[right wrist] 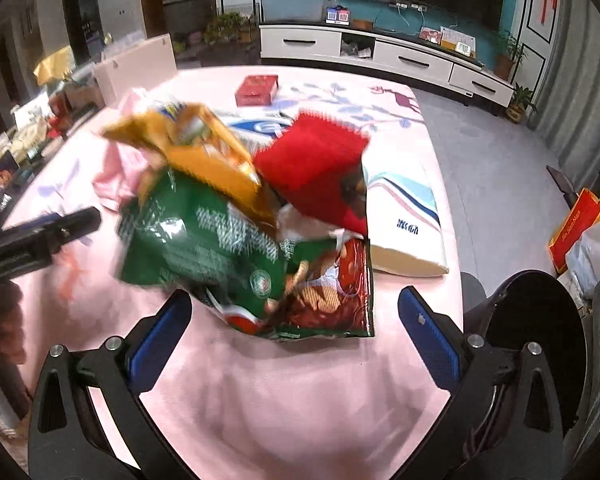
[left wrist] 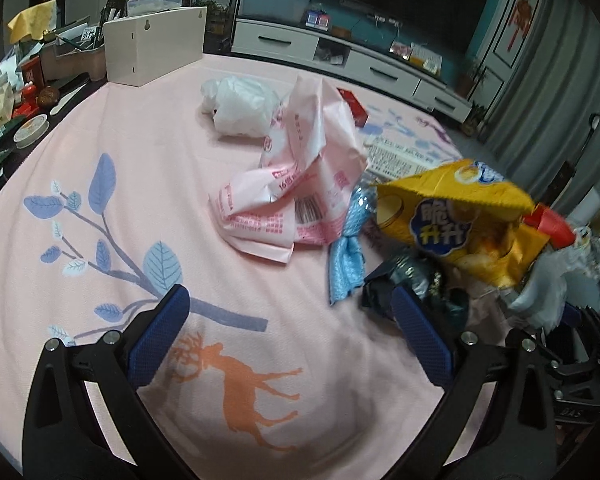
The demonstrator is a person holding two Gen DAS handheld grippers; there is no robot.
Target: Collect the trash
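Tablecloth (right wrist: 284, 392): pink, printed with deer and branches, covering the whole table; soft, wrinkling under the load.
Tissue pack (right wrist: 404, 216): large, white, lying flat behind the pile on the right side; not judged trash.
Trash pile (right wrist: 244, 216): snack bags heaped near the table's right-front area, directly ahead of the right gripper; blurred, so edges uncertain.
Green bag (right wrist: 204, 240): largest of the pile, crumpled foil film, nearest the right gripper; judged light, slick, springy. Best hold: a folded edge or crimped seam, not the smooth face.
Yellow bag (left wrist: 456, 216): on top of the pile, open, serrated top edge raised; that edge looks easiest to pinch.
Red bag (right wrist: 320, 168): behind the yellow one, toothed seam upward.
Pink wrapper (left wrist: 296, 184): crumpled paper-like sheet, mid-table, apart from the pile; light, stiff creases.
White plastic bag (left wrist: 240, 104): balled up farther back; soft, very light.
Left gripper (left wrist: 288, 308): fingers spread wide, nothing between them, low over cloth, left of the pile.
Right gripper (right wrist: 296, 308): fingers spread wide, nothing clamped; green bag's lower edge lies between the tips.
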